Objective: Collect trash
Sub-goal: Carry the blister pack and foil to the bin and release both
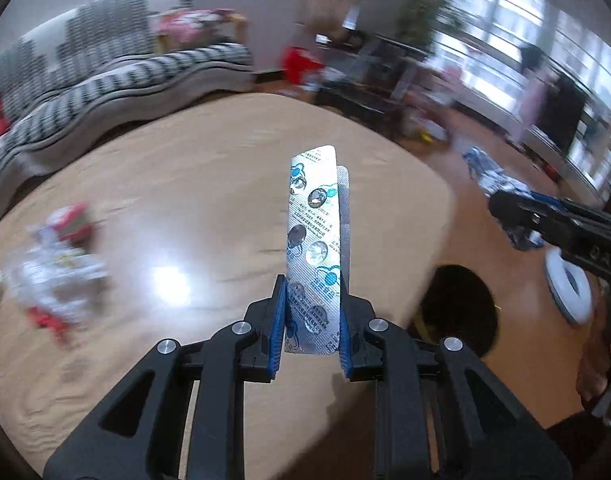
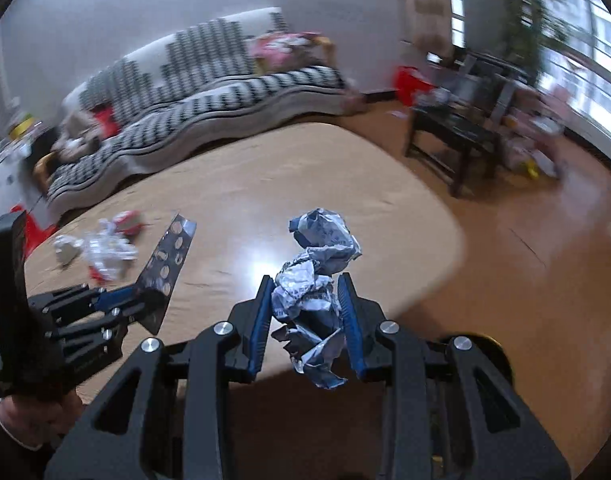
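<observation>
Left gripper (image 1: 312,312) clamped on blister pack (image 1: 314,240), held upright; right gripper (image 2: 305,312) clamped on crumpled wrapper (image 2: 317,280). Both above table (image 2: 233,200) edge, presumably bound for dark bin (image 1: 459,308). Remaining litter (image 2: 105,248) on table.

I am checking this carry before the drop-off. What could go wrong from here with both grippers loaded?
1. The left gripper pinches the blister pack only at its lower end; the long free part could swing or slip out.
2. The crumpled wrapper in the right gripper bulges out above and below the pads, so it may spring loose.
3. The dark bin sits beside the table edge; a release could miss it.
</observation>
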A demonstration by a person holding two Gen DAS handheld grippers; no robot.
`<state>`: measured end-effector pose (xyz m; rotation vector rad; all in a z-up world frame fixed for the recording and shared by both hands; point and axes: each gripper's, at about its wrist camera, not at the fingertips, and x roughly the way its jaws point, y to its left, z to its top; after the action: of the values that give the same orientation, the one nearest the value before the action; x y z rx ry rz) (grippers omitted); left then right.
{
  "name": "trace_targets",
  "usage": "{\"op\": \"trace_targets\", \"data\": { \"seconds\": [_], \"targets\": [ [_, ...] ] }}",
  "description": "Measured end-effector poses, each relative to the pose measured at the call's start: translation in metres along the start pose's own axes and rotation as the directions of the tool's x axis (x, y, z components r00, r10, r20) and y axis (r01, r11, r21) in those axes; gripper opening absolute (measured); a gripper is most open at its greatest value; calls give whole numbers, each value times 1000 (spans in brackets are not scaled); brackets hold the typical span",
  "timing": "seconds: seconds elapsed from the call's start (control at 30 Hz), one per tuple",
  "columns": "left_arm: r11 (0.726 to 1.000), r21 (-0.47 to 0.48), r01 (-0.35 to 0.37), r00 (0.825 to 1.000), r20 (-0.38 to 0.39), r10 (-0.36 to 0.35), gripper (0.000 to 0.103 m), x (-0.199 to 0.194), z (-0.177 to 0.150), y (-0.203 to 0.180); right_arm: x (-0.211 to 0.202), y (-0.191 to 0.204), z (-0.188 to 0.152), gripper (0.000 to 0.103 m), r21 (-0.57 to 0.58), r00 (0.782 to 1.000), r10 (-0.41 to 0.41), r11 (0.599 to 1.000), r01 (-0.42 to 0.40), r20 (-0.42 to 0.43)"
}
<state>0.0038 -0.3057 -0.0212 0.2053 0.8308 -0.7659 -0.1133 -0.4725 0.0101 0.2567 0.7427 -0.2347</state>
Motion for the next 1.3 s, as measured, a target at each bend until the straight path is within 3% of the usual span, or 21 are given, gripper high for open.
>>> {"op": "trace_targets", "data": {
  "seconds": [0.13,0.3,0.47,1.03,1.07,1.1,1.13,1.17,1.3],
  "targets": [
    [990,88,106,994,-38,-103,21,25,-1,-66,-12,-69,-17,33,122,994,-86,988,93,-63],
    [964,143,226,969,-133,-207,21,63,-9,-134,-13,-150,-43,33,275,967,-171,936,219,-187],
    [943,160,292,942,-216,-255,21,98,-24,-179,-19,-198,-63,33,385,961,-153,893,234,-228],
    [926,123,357,902,-302,-307,23,156,-31,-221,-5,-219,-67,36,447,952,-144,857,257,-271],
    [926,123,357,902,-303,-308,30,157,-32,-220,-4,-220,-66,39,449,951,-146,855,260,-272],
    [926,119,359,899,-310,-309,37,160,-33,-221,-3,-220,-66,48,449,950,-146,854,262,-277],
    [926,116,359,898,-312,-309,55,160,-33,-220,-2,-220,-67,60,447,949,-144,855,262,-280],
    [929,114,352,903,-301,-306,63,157,-34,-218,-2,-219,-67,62,443,947,-151,855,269,-284],
    [930,130,343,914,-277,-298,73,146,-28,-214,-5,-212,-61,63,436,952,-150,862,259,-268]
  ]
}}
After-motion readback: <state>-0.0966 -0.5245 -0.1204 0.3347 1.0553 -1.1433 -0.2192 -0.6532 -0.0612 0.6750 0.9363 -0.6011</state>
